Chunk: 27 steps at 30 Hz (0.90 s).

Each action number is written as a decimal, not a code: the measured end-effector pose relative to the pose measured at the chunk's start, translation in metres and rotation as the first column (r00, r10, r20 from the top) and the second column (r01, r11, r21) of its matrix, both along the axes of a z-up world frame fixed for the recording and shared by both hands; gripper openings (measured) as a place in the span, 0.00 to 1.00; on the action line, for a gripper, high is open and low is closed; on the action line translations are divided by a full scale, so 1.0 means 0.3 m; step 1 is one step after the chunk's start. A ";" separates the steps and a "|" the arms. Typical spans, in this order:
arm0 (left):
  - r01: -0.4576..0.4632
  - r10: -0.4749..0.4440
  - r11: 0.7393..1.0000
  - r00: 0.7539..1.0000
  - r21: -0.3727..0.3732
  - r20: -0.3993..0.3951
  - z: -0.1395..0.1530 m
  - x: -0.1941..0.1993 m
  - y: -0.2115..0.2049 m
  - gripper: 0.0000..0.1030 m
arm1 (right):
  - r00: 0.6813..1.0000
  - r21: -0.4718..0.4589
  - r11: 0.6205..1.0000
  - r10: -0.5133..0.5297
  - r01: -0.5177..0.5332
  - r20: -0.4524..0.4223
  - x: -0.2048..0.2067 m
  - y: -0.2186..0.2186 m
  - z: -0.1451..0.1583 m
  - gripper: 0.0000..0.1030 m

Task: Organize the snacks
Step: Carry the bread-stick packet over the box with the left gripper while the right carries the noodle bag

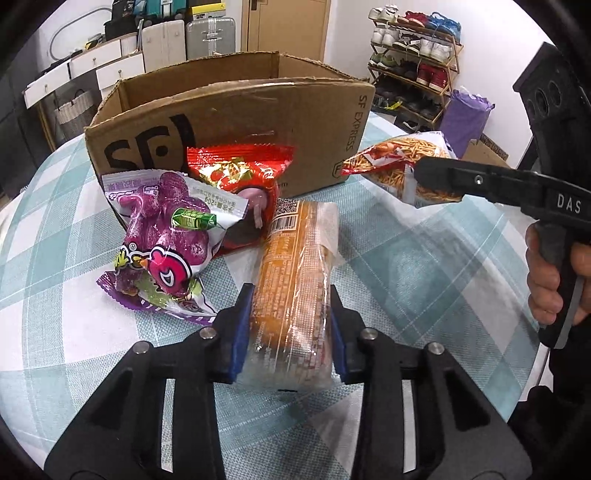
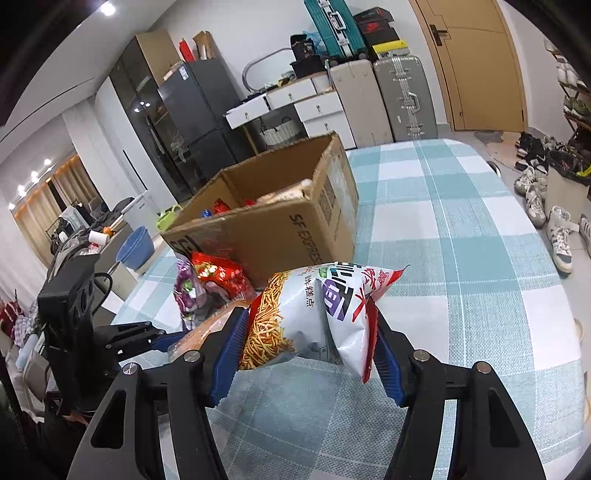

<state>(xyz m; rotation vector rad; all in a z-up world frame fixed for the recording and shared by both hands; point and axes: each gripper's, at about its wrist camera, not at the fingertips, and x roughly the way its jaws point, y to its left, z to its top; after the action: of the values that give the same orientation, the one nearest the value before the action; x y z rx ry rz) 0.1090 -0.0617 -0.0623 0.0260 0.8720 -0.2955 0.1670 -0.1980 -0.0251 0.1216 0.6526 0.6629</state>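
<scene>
Both tongs grip; orange pack (image 1: 291, 291) points boxward

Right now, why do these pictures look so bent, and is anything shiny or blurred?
Left wrist view: fisheye bends the cardboard box; glare streaks the orange clear-wrapped snack roll in the left gripper. Right wrist view: curved walls, dark corners, sharp shrimp-stick bag.

Both views are brightly and evenly lit from overhead; ceiling spotlights (image 2: 107, 8) are seen at 11 o'clock. Soft shadows are cast on the surface (image 1: 424, 266). Glare is shown on snack wrappers (image 1: 236, 166). Edges are bent and darkly vignetted.
</scene>
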 end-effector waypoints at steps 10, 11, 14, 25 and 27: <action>-0.002 0.004 0.999 0.998 -0.042 0.056 0.087 -0.073 0.014 0.31 | 0.998 0.034 0.999 0.004 -0.006 0.066 -0.042 -0.014 0.067 0.62; -0.005 0.008 0.999 0.998 -0.047 0.060 0.097 -0.081 0.018 0.31 | 0.997 0.036 0.999 0.004 -0.007 0.072 -0.046 -0.015 0.073 0.62; -0.016 0.021 0.997 0.997 -0.073 0.070 0.131 -0.108 0.051 0.31 | 0.995 0.046 0.999 0.003 -0.008 0.097 -0.064 -0.017 0.094 0.62; -0.084 0.099 0.991 0.983 -0.102 0.156 0.326 -0.140 0.107 0.31 | 0.986 0.054 0.999 0.001 -0.010 0.170 -0.113 0.001 0.157 0.62; -0.100 0.115 0.990 0.979 -0.096 0.167 0.352 -0.138 0.120 0.31 | 0.984 0.058 0.998 0.001 -0.011 0.177 -0.117 0.004 0.168 0.62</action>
<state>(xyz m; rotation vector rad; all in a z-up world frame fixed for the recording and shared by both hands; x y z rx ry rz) 0.0678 -0.0258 0.0434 -0.0754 0.6852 -0.2260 0.1321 -0.1969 0.0254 0.1135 0.4626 0.6900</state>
